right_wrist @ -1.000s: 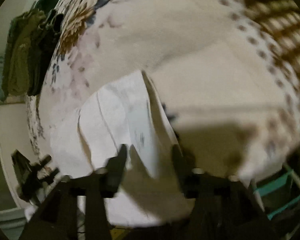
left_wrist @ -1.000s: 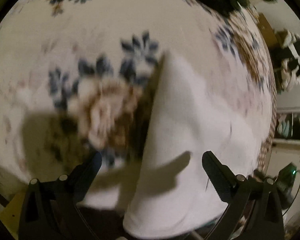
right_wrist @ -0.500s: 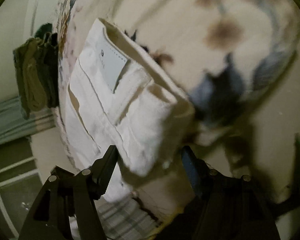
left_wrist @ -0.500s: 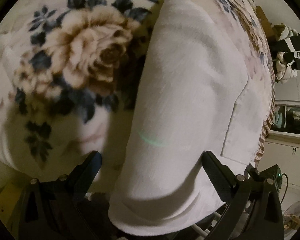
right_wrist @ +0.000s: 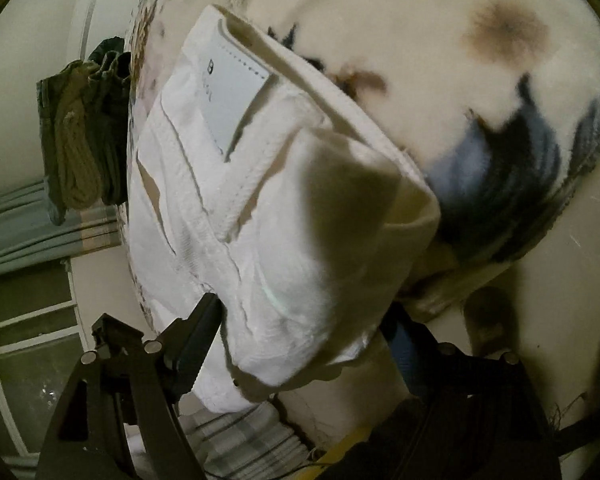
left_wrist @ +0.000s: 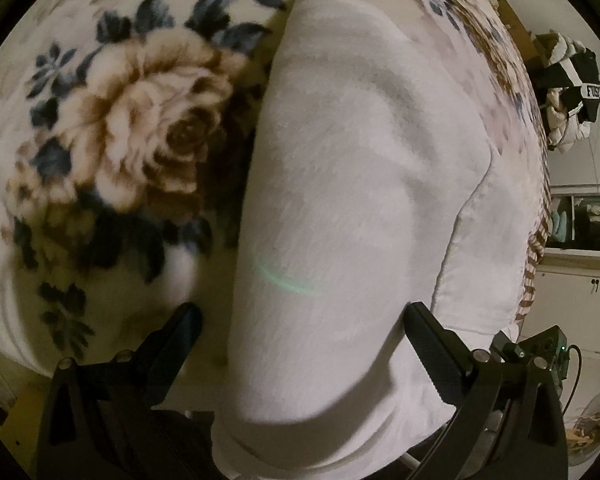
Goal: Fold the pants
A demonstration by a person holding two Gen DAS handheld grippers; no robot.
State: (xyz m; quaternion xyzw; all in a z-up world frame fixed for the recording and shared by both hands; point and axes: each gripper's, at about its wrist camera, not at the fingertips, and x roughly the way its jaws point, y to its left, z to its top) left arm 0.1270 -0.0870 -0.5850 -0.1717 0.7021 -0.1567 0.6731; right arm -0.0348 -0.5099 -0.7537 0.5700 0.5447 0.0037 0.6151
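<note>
White pants (left_wrist: 352, 184) lie folded on a floral blanket (left_wrist: 132, 128). In the left wrist view the folded leg end fills the centre and my left gripper (left_wrist: 304, 332) is open, its fingers straddling the fabric edge. In the right wrist view the waistband end with a white label (right_wrist: 236, 92) and pocket seams shows; my right gripper (right_wrist: 300, 328) is open, with the pants (right_wrist: 284, 240) bulging between its fingers. Whether the pads touch the fabric is unclear.
The blanket (right_wrist: 500, 80) covers the bed. Olive clothes (right_wrist: 80, 140) hang beside a curtain and window at left. A black-and-white garment (left_wrist: 572, 92) and shelves stand at the right of the left wrist view.
Both grippers have dropped close to the pants. The right gripper went from pinching a raised fabric fold to open around the waistband end. The left view has settled over the folded leg.
</note>
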